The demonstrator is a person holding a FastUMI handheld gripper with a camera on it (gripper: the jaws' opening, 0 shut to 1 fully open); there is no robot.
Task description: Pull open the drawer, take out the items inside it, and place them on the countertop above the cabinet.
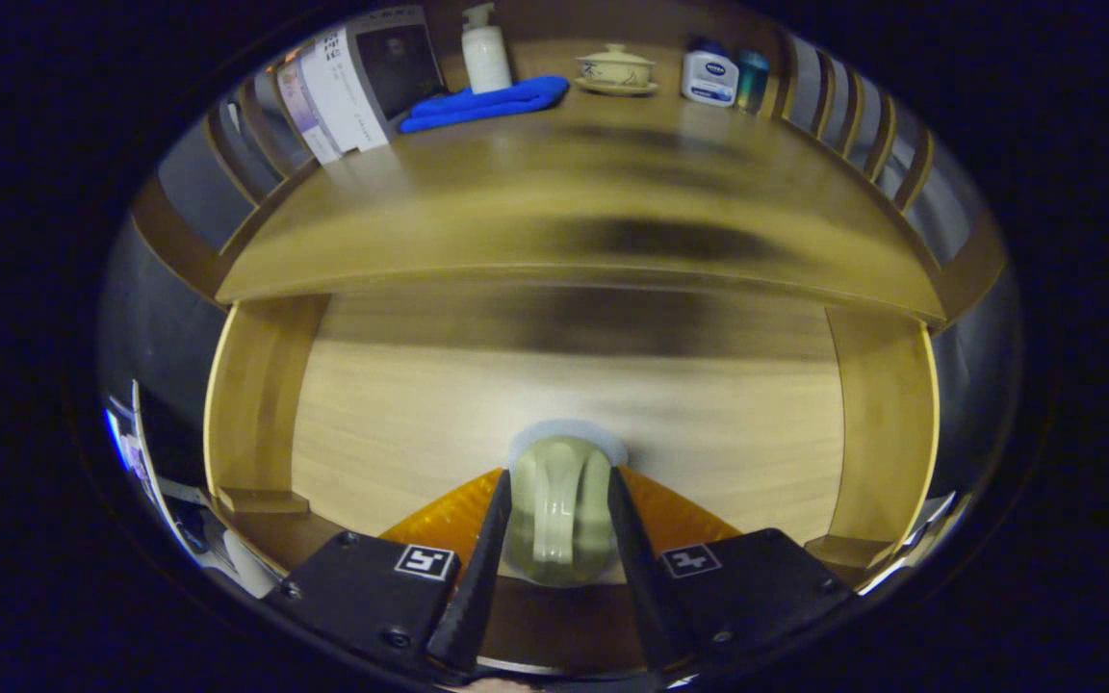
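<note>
Right now the hand-held gripper [559,539] sits low against the front of a wooden cabinet, and its two fingers stand on either side of a pale green knob [559,510], one finger pressing each flank, so it is clamped on the knob. That knob juts from the light wooden drawer front [709,414], which fills the space between the cabinet's two side posts. Whether the drawer is pulled out at all cannot be told from this angle, and whatever lies inside it is hidden. An orange surface [449,515] shows just behind the fingers, below the knob. Above the drawer front runs the desk [564,202], the cabinet's wooden top. Along its far edge stand several things: a white pump bottle [485,48], a folded blue cloth [487,101] lying just beside and in front of it, a lidded cup on a saucer [616,69] near the middle, and a small white-and-blue bottle [709,75] with a teal bottle [752,79] touching or just beside it. Some printed papers [362,82] lean at the left end of the desk, next to the blue cloth.
</note>
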